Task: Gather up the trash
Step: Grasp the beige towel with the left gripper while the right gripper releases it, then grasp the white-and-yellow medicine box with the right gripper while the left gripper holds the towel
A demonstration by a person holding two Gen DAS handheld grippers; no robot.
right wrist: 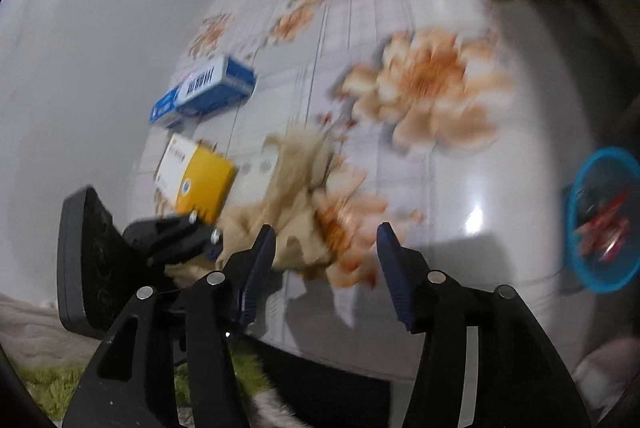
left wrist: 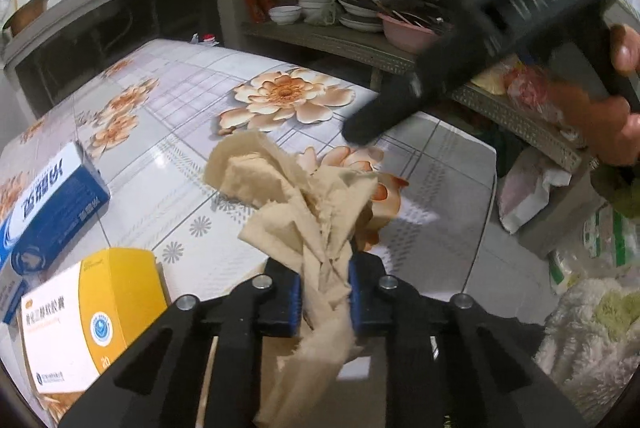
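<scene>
A: Beige crumpled tissue [left wrist: 304, 203], where is it?
B: On the flowered table [left wrist: 192, 115], its tail pinched between the blue pads of the left gripper [left wrist: 325, 302].
A: And the right gripper [right wrist: 326, 278]?
B: Jaws apart, nothing between them, above the table's edge just beside the tissue.
A: What lies nearby?
B: A yellow box [left wrist: 96, 312] and a blue box [left wrist: 48, 195], left of the tissue

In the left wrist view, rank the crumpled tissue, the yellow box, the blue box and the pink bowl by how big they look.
1. crumpled tissue, nearest the camera
2. yellow box
3. blue box, partly cut off, so close to the yellow one
4. pink bowl, far away
</scene>
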